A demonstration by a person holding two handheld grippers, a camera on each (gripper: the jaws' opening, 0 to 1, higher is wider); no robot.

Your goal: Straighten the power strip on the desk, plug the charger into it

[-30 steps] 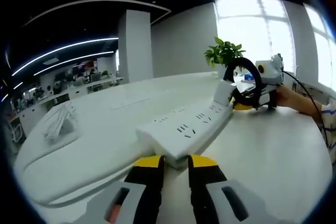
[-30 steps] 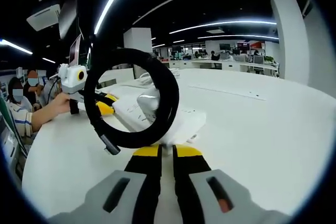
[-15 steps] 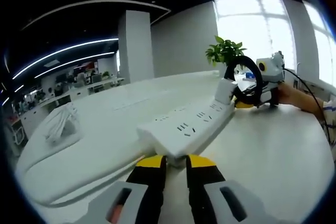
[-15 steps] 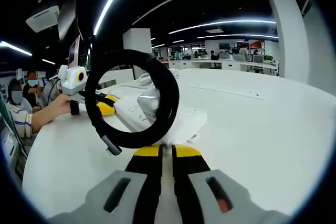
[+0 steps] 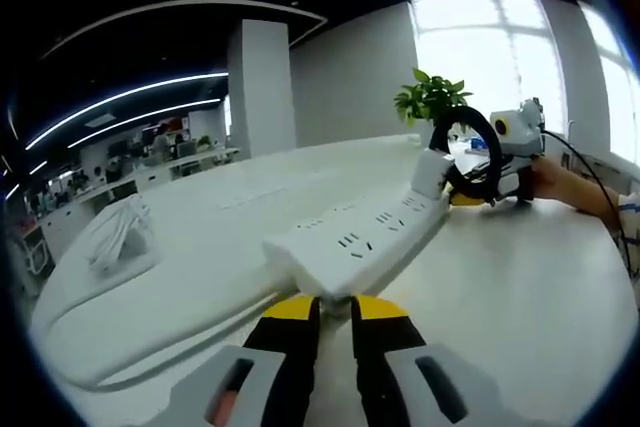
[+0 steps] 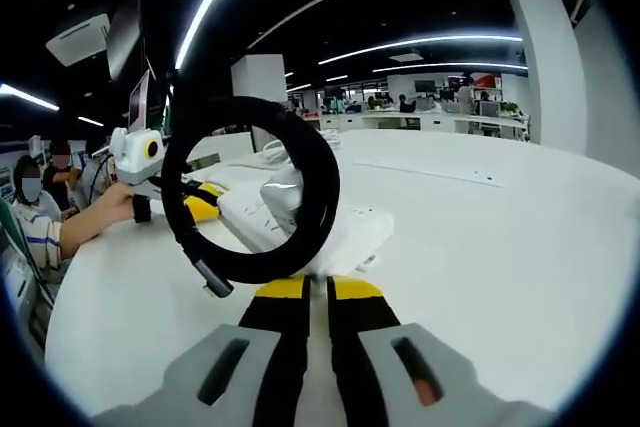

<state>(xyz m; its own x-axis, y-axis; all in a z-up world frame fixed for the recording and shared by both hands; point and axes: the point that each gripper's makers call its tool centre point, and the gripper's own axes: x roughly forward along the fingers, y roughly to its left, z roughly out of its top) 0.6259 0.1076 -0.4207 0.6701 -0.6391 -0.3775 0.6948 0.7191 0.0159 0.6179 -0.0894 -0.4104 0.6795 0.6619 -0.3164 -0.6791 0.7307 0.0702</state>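
Observation:
A long white power strip [image 5: 360, 239] is held just above the white desk [image 5: 520, 297] between both grippers. My left gripper [image 5: 330, 309] is shut on its near end. At the far end sits a white charger [image 5: 431, 173] with a black cable loop [image 5: 470, 152], and my right gripper [image 5: 468, 197] grips there. In the right gripper view, my right gripper [image 6: 310, 291] is shut under the power strip [image 6: 335, 232]. The charger [image 6: 283, 193] stands on the strip inside the cable loop [image 6: 300, 162]. The left gripper [image 6: 198, 203] holds the far end.
A potted plant [image 5: 428, 99] stands at the desk's far edge. A white bundle [image 5: 115, 232] lies at the left. The strip's white cord [image 5: 150, 372] trails along the near edge. A hand [image 6: 100, 209] and seated people [image 6: 35, 217] are at the left.

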